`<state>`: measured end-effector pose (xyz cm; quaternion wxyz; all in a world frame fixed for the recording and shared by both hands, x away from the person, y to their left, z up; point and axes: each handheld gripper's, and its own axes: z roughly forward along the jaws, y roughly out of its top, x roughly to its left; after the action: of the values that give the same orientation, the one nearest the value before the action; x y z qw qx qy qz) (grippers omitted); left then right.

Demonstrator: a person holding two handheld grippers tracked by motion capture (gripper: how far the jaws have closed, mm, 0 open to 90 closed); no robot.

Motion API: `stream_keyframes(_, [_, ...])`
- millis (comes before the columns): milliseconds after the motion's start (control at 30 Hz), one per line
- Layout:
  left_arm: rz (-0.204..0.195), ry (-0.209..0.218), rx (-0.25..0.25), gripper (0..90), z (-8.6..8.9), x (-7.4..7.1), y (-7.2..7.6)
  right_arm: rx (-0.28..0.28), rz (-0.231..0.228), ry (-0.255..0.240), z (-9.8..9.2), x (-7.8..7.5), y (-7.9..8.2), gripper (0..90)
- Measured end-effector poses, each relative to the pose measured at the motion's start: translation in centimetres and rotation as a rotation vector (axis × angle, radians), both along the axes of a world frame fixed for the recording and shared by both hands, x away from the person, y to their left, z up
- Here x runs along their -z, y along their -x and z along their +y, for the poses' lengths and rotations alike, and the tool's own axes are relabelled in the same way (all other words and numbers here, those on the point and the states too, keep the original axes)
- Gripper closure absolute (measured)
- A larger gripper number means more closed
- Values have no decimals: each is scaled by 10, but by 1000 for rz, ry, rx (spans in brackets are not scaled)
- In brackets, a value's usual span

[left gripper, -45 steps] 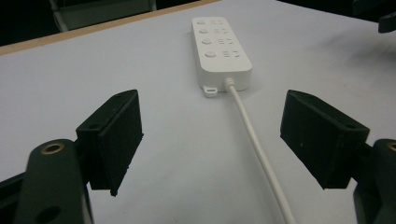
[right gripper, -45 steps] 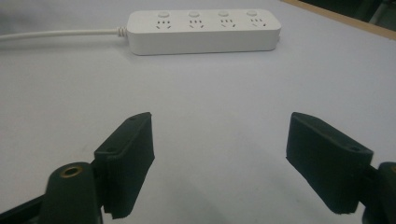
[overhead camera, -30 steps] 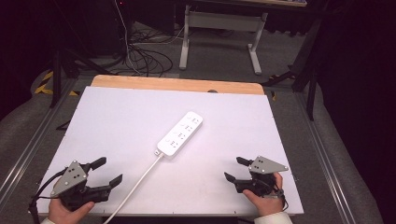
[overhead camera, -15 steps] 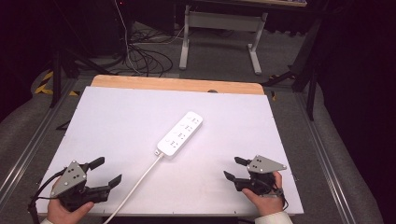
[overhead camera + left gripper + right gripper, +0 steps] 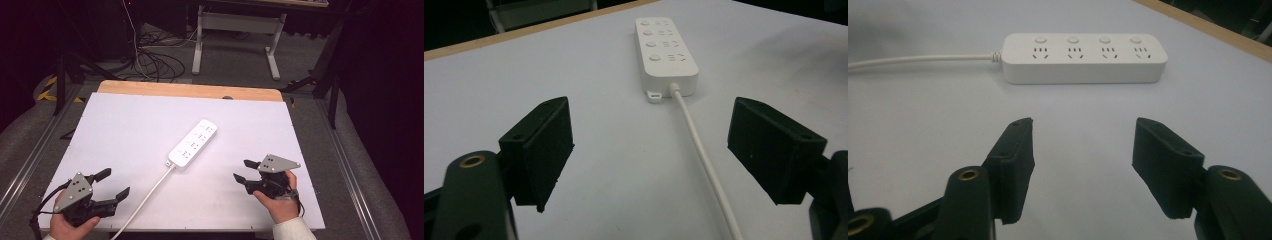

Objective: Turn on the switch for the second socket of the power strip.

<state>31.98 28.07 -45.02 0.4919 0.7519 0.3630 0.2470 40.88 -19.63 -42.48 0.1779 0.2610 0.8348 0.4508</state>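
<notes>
The white table (image 5: 125, 130) is evenly and brightly lit from above; surroundings beyond its far edge fall into darkness. Shadows are soft and faint. Both gripper views are slightly grainy, with near jaws mildly blurred.

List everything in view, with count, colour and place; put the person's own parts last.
power strip: 1, white, middle of the board, lying diagonally
cord: 1, white, runs from the strip's near end to the near edge
board: 1, white, covers the table
table edge: 1, wood, far side
cables: several, dark, floor beyond the table
left tool: 1, black, near left corner, open
right tool: 1, black, near right, open
hands: 2, each holding a tool
</notes>
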Motion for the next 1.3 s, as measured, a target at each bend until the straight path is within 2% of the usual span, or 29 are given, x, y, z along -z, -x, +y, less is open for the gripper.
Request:
stream_keyframes(167, [-6,-1,3,198,1,-1,1,-24,-3,-2,12,-12,-9,441])
stream_keyframes(433, [-2,-9,-1,199,1,-1,1,-44,-3,9,24,-21,-17,442])
stream_keyframes(600, [-2,5,-7,204,3,-1,4,-60,-4,14,31,-26,-21,453])
stream_keyframes(667, [-6,-12,-11,205,4,-1,5,-73,-10,20,36,-31,-23,457])
stream_keyframes(833, [-7,-14,-23,205,5,-1,9,-94,-20,29,47,-39,-29,457])
stream_keyframes(1100, [-3,-21,-35,205,7,-1,12,-116,-27,37,59,-45,-38,456])
stream_keyframes(1300, [-7,-27,-35,205,8,-1,11,-129,-24,30,71,-48,-45,504])
